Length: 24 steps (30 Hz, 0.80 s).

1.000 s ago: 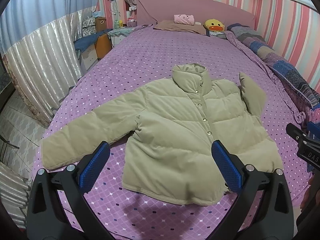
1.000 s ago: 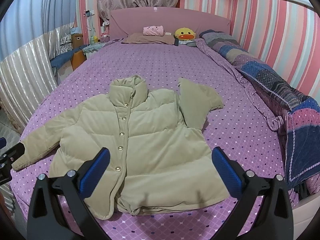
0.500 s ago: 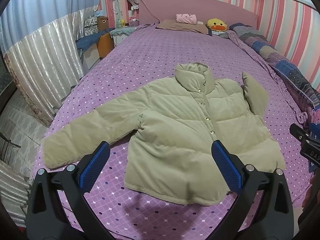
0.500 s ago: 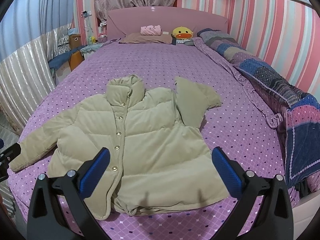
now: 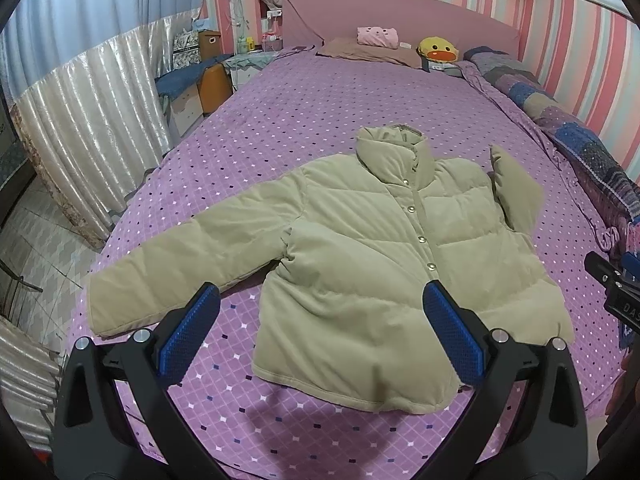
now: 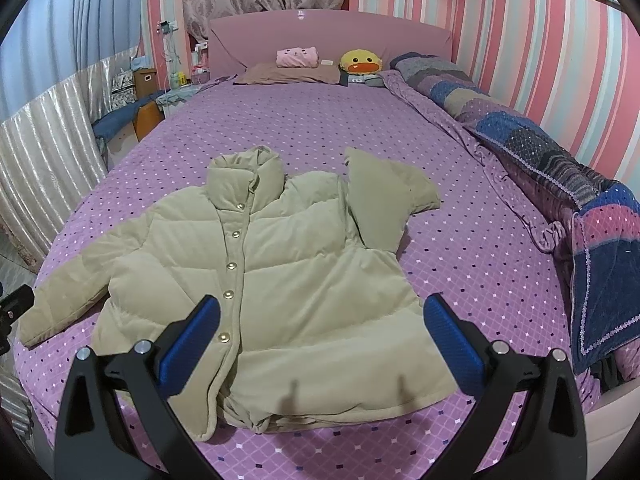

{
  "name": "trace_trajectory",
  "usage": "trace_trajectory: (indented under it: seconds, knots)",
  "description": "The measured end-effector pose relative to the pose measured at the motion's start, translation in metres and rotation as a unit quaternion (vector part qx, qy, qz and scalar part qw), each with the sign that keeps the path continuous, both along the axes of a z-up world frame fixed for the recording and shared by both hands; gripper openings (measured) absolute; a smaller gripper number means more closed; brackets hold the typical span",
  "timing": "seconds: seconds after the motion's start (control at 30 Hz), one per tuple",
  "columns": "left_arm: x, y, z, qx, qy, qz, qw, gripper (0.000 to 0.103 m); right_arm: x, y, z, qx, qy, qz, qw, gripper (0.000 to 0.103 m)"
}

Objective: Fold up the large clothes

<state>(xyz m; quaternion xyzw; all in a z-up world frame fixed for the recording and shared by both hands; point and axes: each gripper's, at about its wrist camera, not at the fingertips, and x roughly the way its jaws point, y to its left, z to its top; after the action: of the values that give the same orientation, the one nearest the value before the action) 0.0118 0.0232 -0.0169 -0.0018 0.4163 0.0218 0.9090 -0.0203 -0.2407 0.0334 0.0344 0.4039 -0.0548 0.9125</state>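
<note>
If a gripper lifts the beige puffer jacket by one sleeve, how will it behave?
The jacket looks quilted and puffy, so it is probably light but bulky. Its outstretched sleeve lies limp on the bed, so the body would likely droop and drag behind.

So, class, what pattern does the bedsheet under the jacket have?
The bedsheet is purple with small white and dark diamond dots, clearest in the right wrist view.

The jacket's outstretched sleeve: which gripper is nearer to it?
Left. The left gripper hovers open near the outstretched sleeve, whose cuff lies just beyond its left finger. The right gripper, also open, hangs over the jacket hem, farther away.
</note>
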Motion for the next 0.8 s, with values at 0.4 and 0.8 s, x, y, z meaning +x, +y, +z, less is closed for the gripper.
trace_trajectory:
  seconds: [0.4,0.8]
  knots:
    - [0.005,0.013,-0.005,0.007,0.003,0.019,0.9998,0.1,0.01,0.008,-0.004,-0.008,-0.008,0.011,1.0,0.101]
    - [0.002,0.021,0.004,0.006,-0.023,0.023,0.9994,0.1,0.018,0.011,-0.001,-0.001,-0.021,0.024,0.999,0.101]
